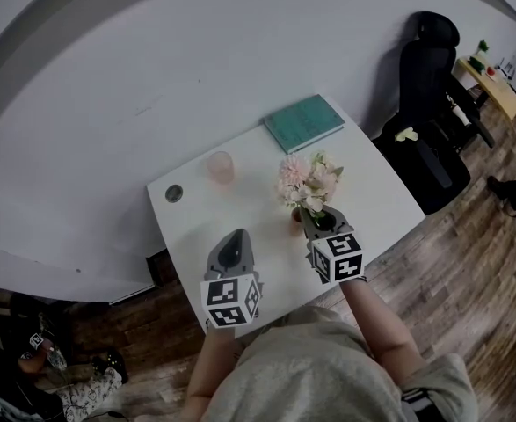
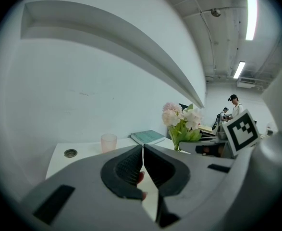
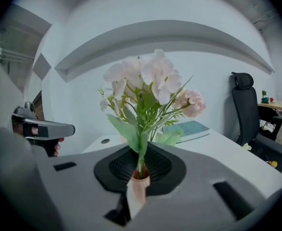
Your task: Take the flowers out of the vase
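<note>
The pink and white flowers (image 3: 148,81) with green leaves stood in a small, thin pink vase (image 3: 137,189) on the white table (image 1: 389,200). I thought they would be very light, with soft tops that squash easily. The green stems looked like the best place to hold, just above the vase mouth.

The right gripper (image 3: 141,150) was right there, with its jaws pinched in close on the stems at the top of the vase. The vase looked tall and light, so I thought it might tip or come up with the flowers, as nothing held it down.

The left gripper (image 2: 143,153) was to the left of the vase, a little apart. Its jaws were pressed together with nothing in them.

A see-through pink plastic cup (image 1: 221,166) stood behind the vase, to the left. A flat blue-green book (image 1: 303,121) lay behind the vase, well apart. A black office chair (image 1: 429,95) stood far off to the right. Nothing was above the flowers to get in the way.
</note>
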### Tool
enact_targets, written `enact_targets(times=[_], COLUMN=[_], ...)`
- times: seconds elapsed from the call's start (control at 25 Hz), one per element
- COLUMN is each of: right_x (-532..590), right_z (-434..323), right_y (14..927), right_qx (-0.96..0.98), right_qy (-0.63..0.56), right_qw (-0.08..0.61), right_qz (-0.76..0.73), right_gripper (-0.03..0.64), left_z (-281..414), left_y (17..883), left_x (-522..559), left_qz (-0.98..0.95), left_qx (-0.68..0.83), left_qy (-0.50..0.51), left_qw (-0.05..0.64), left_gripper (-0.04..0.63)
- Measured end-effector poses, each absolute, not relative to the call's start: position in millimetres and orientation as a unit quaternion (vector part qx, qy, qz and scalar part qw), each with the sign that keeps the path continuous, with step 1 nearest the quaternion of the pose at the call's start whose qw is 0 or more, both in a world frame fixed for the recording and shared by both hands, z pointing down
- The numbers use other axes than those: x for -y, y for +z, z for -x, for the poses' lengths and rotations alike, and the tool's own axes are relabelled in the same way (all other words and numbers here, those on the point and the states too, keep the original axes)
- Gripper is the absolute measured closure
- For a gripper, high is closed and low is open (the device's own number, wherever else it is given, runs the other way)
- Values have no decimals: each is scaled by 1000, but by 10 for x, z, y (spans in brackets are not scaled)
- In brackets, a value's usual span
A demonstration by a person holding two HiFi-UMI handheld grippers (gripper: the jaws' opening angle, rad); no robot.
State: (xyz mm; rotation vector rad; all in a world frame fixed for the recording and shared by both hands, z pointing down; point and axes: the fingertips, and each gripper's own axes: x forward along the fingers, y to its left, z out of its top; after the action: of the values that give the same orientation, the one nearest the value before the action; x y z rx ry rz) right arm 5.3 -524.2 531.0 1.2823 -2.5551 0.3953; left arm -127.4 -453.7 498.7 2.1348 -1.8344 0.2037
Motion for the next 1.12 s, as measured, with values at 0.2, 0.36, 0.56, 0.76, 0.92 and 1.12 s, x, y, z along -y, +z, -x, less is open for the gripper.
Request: enact_targets(times=[0.2,0.36,0.56,0.76,0.92,1.12], right_x=[5209,5174,5154,5104,5049,4981], right_z=[-44,-43,-58,-51,-53,-62], right_y=[5196,5068,4895,4712,4550,4385], right_qx=[879,879,876,875,876,877], right_qy=[122,110,97,80,67,47], right_qw=[122,114,104,95,86,79], right_qz=[-445,-450,-461,-467,-470,-472], right_gripper=[588,589,589,589,589,589], left_z=[1290,1320,1346,1369,1366,1340], left_y=[4954,4920,4906,4906,4900,4876], left_x=[4452,4361,4242,4085,3954,3813], left_qz=[-750,-751,-753,-756,-758,-762], left_qx=[639,638,635,631,628,624], left_qy=[68,64,64,62,59,56], left_qw=[156,157,160,164,166,163], left_gripper=[586,586,586,586,586,586])
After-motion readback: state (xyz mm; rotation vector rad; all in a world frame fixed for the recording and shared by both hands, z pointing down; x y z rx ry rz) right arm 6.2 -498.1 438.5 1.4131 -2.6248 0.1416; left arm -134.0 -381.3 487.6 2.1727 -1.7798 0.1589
